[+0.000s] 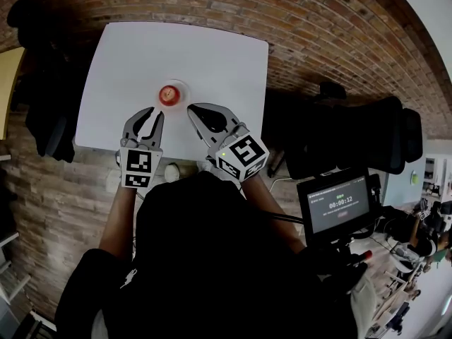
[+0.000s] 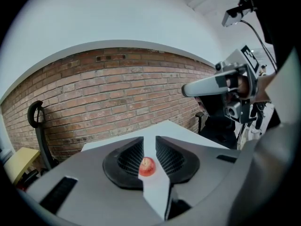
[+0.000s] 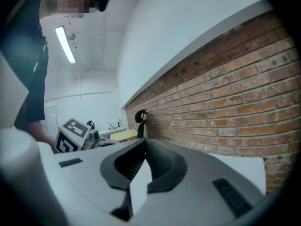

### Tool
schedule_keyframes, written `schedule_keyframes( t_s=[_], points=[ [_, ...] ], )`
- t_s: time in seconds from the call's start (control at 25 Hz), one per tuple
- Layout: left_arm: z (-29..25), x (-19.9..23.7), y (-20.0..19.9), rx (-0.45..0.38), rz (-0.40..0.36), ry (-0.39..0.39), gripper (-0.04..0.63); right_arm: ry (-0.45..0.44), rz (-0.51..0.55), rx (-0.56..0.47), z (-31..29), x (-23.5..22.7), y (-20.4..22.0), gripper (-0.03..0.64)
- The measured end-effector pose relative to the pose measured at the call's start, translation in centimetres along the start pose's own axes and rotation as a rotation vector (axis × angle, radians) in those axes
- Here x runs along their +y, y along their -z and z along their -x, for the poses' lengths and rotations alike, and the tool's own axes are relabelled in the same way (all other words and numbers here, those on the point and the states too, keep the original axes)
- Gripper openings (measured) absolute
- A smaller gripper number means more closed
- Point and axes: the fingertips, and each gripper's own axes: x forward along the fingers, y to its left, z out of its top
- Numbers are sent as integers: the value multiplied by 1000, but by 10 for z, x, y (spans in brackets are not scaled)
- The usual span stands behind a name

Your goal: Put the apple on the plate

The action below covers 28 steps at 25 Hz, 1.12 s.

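Note:
A red apple point(image 1: 168, 94) sits on a small pale plate point(image 1: 179, 85) near the middle of the white table point(image 1: 212, 55). My left gripper point(image 1: 155, 114) hovers just short of it, its jaws a narrow gap apart with nothing between them. In the left gripper view the apple point(image 2: 147, 166) shows through that gap, beyond the left gripper's point(image 2: 150, 137) tips. My right gripper point(image 1: 191, 109) is just right of the plate, clear of it, its tips meeting. The right gripper view shows the right gripper point(image 3: 145, 140) with no apple in sight.
The table's near edge point(image 1: 106, 149) runs under both grippers. A black chair point(image 1: 353, 143) and a small screen on a stand point(image 1: 337, 205) are to the right. Dark gear point(image 1: 42, 111) and a yellow tabletop point(image 1: 8, 76) stand to the left. Brick lies all around.

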Motion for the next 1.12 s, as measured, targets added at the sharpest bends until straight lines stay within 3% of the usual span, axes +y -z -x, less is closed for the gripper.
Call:
schedule_keyframes(
  t_s=[0.52, 1.12],
  points=[
    [24, -4, -18, -88, -7, -6, 8, -13, 25, -36, 0, 14, -13, 3],
    [38, 1, -27, -124, 12, -14, 8, 33, 30, -70, 11, 6, -28, 3]
  ],
)
